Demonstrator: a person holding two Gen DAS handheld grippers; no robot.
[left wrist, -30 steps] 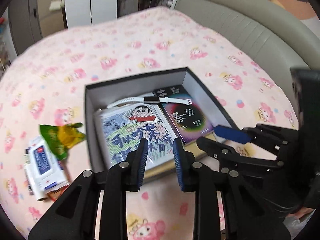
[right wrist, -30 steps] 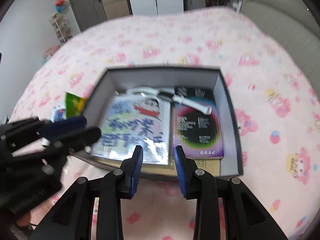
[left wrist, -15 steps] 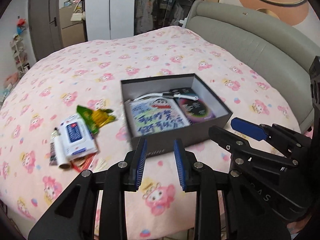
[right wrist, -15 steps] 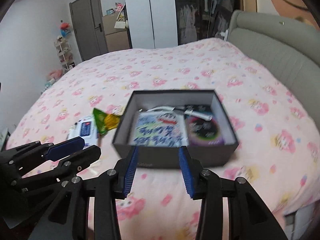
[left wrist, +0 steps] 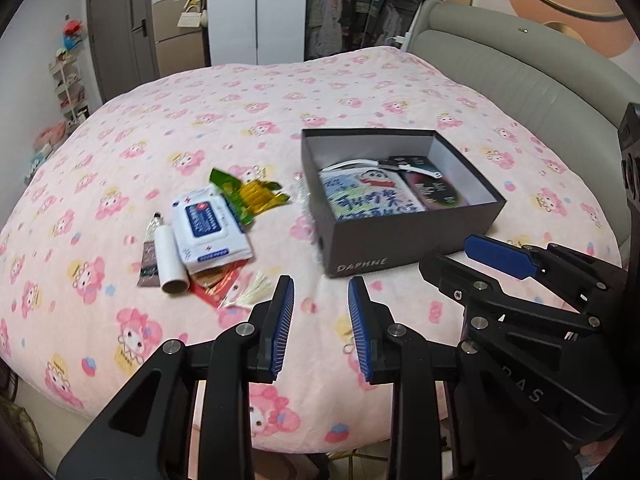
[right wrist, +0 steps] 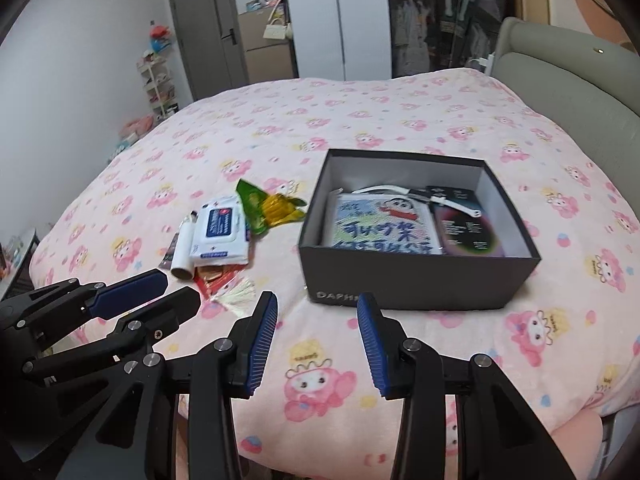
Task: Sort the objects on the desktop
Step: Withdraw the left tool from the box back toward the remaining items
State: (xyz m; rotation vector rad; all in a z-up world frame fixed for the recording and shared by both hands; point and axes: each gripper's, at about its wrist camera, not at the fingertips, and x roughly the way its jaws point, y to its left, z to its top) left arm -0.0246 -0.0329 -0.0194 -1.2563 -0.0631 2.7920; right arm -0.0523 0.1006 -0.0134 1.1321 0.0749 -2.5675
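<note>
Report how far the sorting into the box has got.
Done: the cartoon pouch, dark booklet and white strap lie in the box. In hand: nothing; left gripper and right gripper have open jaws. Left: wipes pack, white tube, green wrapper.

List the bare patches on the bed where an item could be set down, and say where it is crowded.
Free: the bedspread beyond the grey box, the strip between box and headboard, and the near edge before both grippers. Crowded: left of the box, where wipes pack, green wrapper, white tube and red packet overlap.
</note>
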